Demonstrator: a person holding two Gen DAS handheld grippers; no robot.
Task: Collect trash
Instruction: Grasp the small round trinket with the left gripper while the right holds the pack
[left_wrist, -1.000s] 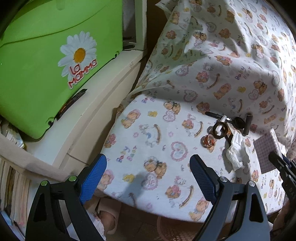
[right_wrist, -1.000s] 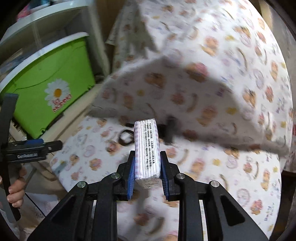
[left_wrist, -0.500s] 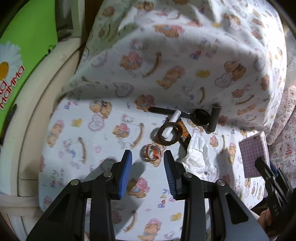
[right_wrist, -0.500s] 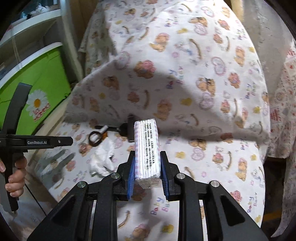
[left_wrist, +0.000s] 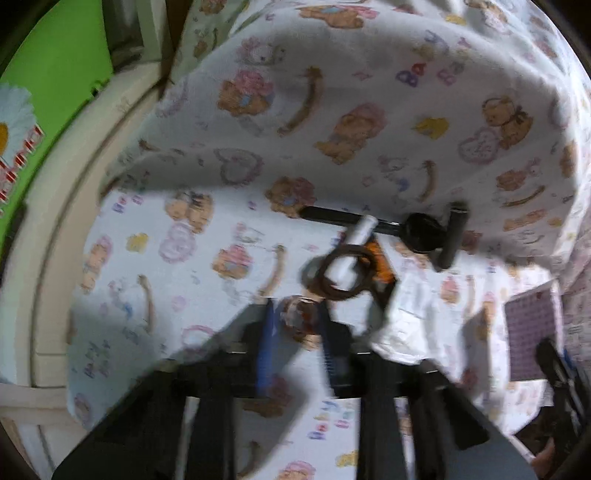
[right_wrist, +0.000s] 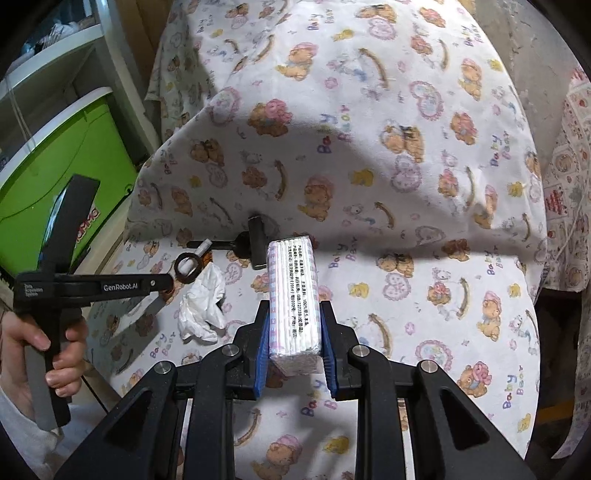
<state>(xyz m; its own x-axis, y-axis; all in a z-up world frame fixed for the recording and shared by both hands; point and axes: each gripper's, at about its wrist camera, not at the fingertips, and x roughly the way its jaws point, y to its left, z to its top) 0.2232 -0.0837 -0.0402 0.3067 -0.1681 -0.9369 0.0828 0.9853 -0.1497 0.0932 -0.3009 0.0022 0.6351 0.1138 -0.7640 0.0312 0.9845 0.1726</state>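
Observation:
My left gripper has its blue pads closed around a small roll of tape on the bear-print sheet; the view is blurred. It also shows in the right wrist view. A crumpled white tissue lies just right of it, also seen in the right wrist view. A brown ring with a white tube through it lies just beyond. My right gripper is shut on a tissue pack, held above the sheet.
A black handled tool lies at the fold of the sheet. A green bin and a cream shelf edge stand at the left. The seat's front edge drops off near me.
My left gripper moved forward and down and closed around the tape roll. My right gripper stayed shut on the tissue pack and drifted slightly.

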